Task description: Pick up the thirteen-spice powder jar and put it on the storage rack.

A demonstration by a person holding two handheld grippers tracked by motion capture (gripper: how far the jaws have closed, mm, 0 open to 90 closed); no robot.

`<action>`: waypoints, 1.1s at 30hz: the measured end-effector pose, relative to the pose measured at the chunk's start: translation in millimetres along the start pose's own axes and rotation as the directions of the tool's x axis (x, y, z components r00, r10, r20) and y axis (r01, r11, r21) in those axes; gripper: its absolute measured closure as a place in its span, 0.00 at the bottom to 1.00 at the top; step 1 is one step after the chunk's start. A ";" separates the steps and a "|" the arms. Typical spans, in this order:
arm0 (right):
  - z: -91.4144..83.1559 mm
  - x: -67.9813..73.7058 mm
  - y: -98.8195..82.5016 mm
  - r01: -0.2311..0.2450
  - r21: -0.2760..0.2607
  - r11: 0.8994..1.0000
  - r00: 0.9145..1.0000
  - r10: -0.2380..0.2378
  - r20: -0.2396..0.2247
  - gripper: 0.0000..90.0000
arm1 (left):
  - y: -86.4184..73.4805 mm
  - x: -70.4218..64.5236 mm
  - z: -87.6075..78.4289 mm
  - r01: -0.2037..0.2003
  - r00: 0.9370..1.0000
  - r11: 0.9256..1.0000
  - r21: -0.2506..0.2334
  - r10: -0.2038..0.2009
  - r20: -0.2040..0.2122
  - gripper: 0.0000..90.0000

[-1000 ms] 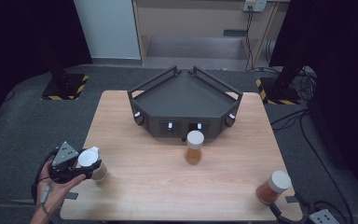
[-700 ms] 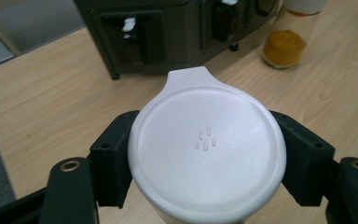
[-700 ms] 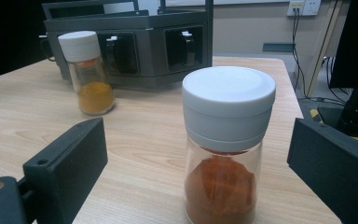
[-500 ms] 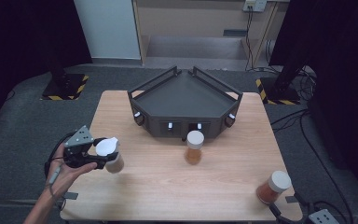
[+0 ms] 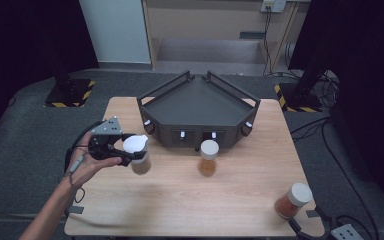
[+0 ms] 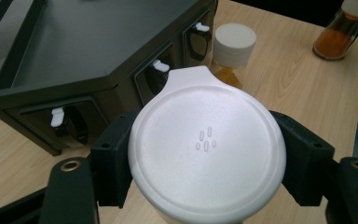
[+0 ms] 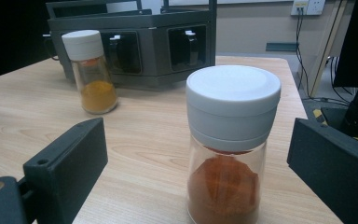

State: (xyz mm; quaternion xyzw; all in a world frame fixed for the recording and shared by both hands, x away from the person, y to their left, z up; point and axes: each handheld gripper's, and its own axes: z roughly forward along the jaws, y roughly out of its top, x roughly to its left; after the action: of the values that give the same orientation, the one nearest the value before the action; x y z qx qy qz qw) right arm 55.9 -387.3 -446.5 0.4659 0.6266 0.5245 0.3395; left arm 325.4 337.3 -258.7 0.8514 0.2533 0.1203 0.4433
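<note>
High view: the left claw (image 5: 130, 152) is seen at the left side of the tabletop (image 5: 180, 200), held in a hand (image 5: 87, 167) whose forearm comes in from the near left corner. A jar (image 5: 139, 154) with a white lid is gripped between its jaws, which are closed on the jar just below the lid; whether the jar is lifted clear of the wood cannot be told from this view. In the left gripper view the white lid (image 6: 207, 147) is looked down on, with a black jaw pressed against each side of it, and a small tab is seen at the lid's far edge. Behind it the dark rack (image 6: 88, 51) is seen, with white clips on its front openings. In the high view the rack (image 5: 197, 107) stands at the far middle of the tabletop, and a yellow-spice jar (image 5: 208, 157) stands just in front of it, to the right of the held jar and apart from it. A red-spice jar (image 5: 292, 199) stands upright near the near right corner, well apart from the other two. In the right gripper view this red-spice jar (image 7: 228, 144) is seen between the right claw's (image 7: 200, 158) two black jaws, which stand wide open with a clear gap on each side, so that nothing is gripped by them; the yellow-spice jar (image 7: 89, 70) is seen farther off, in front of the rack (image 7: 144, 42).
</note>
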 end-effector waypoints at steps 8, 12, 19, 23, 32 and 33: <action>0.7 -1.8 -0.4 -0.009 0.003 1.000 1.000 0.009 -0.005 0.06 | 24.3 7.3 5.3 -0.003 1.000 1.000 -0.010 0.003 -0.007 0.33; 0.6 -2.0 -0.7 -0.012 0.002 1.000 1.000 0.012 -0.004 0.06 | 36.6 13.7 7.5 0.008 1.000 1.000 -0.023 -0.008 -0.004 0.33; 1.0 -3.1 -1.1 -0.020 0.003 1.000 1.000 0.020 -0.003 0.06 | 71.6 27.1 12.1 0.019 1.000 0.998 -0.060 -0.020 -0.022 0.33; 0.8 -4.0 -1.9 -0.027 0.002 1.000 1.000 0.027 0.003 0.06 | 89.8 29.5 14.5 -0.006 0.999 0.998 -0.061 0.002 -0.052 0.33; 3.8 -5.3 -2.2 -0.034 0.004 0.999 0.999 0.034 0.000 0.06 | 116.3 41.2 27.0 0.001 0.997 0.998 -0.055 -0.005 -0.071 0.33; 3.8 -5.7 -2.4 -0.036 0.004 0.999 0.999 0.036 -0.001 0.06 | 118.3 42.7 31.3 -0.002 0.997 0.998 -0.055 -0.003 -0.081 0.33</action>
State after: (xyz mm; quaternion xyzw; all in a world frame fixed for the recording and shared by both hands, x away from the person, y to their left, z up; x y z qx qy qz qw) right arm 60.7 -391.4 -450.0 0.4775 0.6195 0.5292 0.3288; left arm 413.2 281.9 -181.1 0.8332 0.2679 0.1616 0.4560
